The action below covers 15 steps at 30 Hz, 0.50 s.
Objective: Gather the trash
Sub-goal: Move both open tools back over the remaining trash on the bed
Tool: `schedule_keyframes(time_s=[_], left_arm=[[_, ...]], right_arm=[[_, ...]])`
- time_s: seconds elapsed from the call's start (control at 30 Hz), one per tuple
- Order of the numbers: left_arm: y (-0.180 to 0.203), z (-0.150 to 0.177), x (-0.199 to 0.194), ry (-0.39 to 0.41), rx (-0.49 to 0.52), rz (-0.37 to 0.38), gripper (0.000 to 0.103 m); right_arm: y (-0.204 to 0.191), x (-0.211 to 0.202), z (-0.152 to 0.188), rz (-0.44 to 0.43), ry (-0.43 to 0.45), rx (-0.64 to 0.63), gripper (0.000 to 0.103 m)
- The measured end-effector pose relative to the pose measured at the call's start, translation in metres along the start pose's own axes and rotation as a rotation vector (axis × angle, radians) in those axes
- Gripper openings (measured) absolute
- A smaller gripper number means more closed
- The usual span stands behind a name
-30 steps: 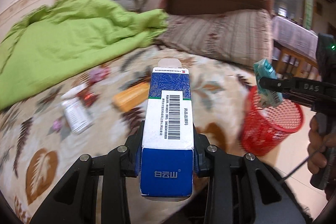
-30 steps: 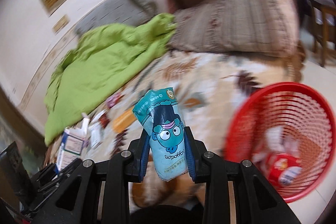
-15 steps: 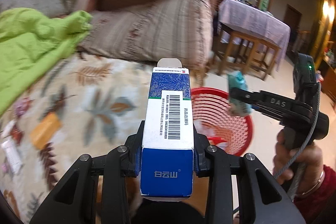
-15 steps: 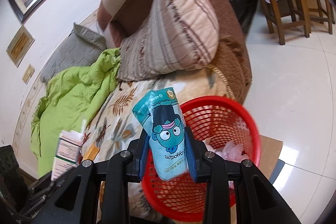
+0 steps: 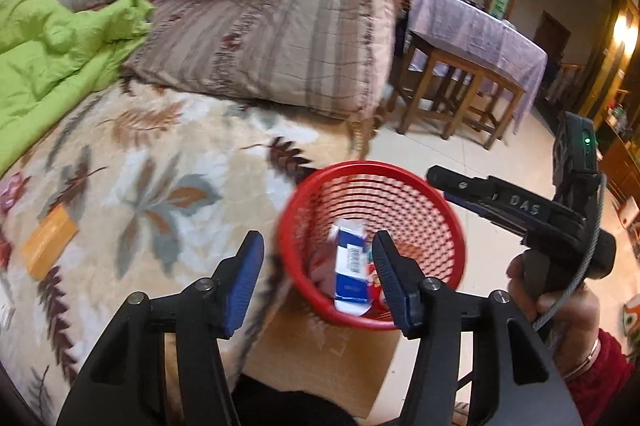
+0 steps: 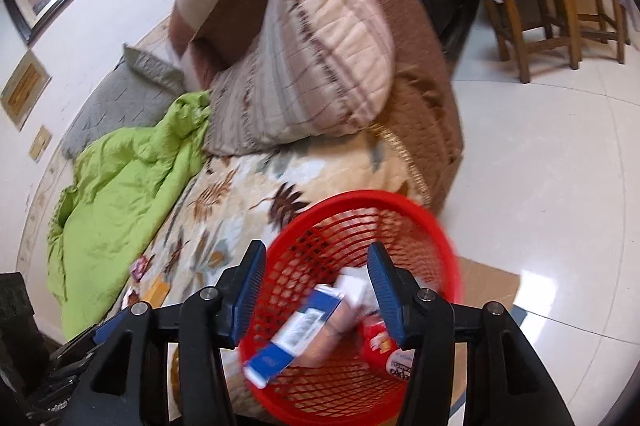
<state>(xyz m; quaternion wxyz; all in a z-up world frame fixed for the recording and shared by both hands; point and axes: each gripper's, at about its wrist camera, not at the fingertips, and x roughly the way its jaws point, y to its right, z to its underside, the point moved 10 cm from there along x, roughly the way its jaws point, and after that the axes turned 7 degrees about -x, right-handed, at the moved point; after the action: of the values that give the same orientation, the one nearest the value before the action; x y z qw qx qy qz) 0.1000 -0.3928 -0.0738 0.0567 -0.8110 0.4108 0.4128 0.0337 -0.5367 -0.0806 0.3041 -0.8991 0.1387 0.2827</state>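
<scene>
Both grippers are over the round red plastic mesh basket, and both have their jaws wide apart with nothing between them. The left gripper looks down into the basket from the bed side, and the right gripper hangs over it too; a person's hand holds the right one. Inside the basket is a blue and white cardboard box with a barcode. It looks blurry and tilted in the right wrist view, so it may be falling or just landing. There is other trash under it, like a red and white wrapper. The basket stands on a flat brown piece of cardboard on the floor, just beside the bed. More trash lies on the leaf-pattern bedspread: a flat orange packet and a small pink wrapper. My guess is that these are very light and thin. The orange packet looks flat and maybe a bit stiff, so pinching it by one long edge should work. The pink wrapper looks soft and crinkly and could slip, so grab it in the middle. The soft bedspread may bunch up into the jaws, so go down gently. A green blanket lies further back.
</scene>
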Motion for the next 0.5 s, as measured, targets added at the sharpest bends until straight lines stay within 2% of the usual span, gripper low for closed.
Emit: schedule_keyframes(time_s=[0.2,0.5], left_arm=[[-0.07,0.02,-0.029,0.01,-0.083,-0.113,0.058],[-0.19,0.059,-0.102,0.061,-0.211,-0.294,0.058]], right_arm=[[-0.066,0.025,0.022,-0.085,-0.071,-0.131,0.059],[-0.198,0.069,0.071,-0.253,-0.202,-0.333,0.059]])
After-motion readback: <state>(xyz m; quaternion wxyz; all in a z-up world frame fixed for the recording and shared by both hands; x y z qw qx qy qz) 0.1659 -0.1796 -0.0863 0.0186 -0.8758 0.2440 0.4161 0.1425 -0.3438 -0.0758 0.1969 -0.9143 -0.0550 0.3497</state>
